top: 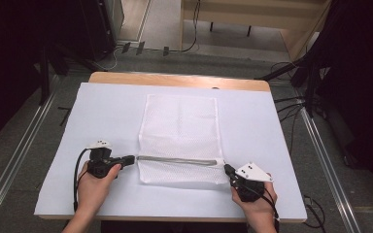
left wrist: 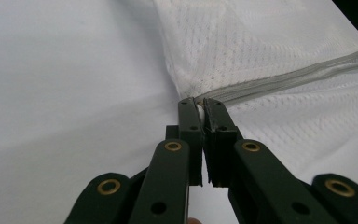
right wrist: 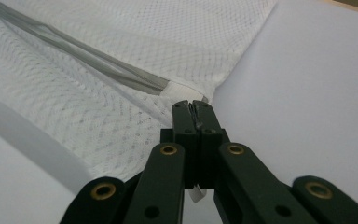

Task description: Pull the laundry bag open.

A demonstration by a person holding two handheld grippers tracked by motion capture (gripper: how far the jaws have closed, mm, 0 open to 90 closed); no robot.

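1. Left hand (top: 93, 187): it comes in from the bottom edge of the high view and holds the left claw (top: 132, 158), which lies level and points right, along the table (top: 102, 116).
2. Left claw state: in the left gripper view (left wrist: 198, 101) the 2 jaws stand together, clamped on something small and pale at the left end of the zipper (left wrist: 289, 79). Whether that is the zipper pull or the fabric edge cannot be told.
3. Bag (top: 180, 128): a white mesh bag lies flat at the middle of the table, long side running away from the person. Its near edge is close to the 2 claws.
4. Zipper, high view (top: 177, 160): a grey strip runs across the bag near its near edge, from the left claw tip to just short of the right claw tip. It appears to be zipped along its whole length.
5. Right claw (top: 227, 168): it sits at the bag's near right corner and points up and left toward the right end of the zipper.
6. Right claw state: in the right gripper view (right wrist: 193, 106) the jaws are together, with their tips on the mesh just beside the white tab that ends the zipper (right wrist: 98, 65). A thin bit of white cloth shows between the jaws lower down.
7. Right hand (top: 257, 204): it holds the right claw from the bottom edge, with the white 3-cornered plate (top: 253, 172) on top.
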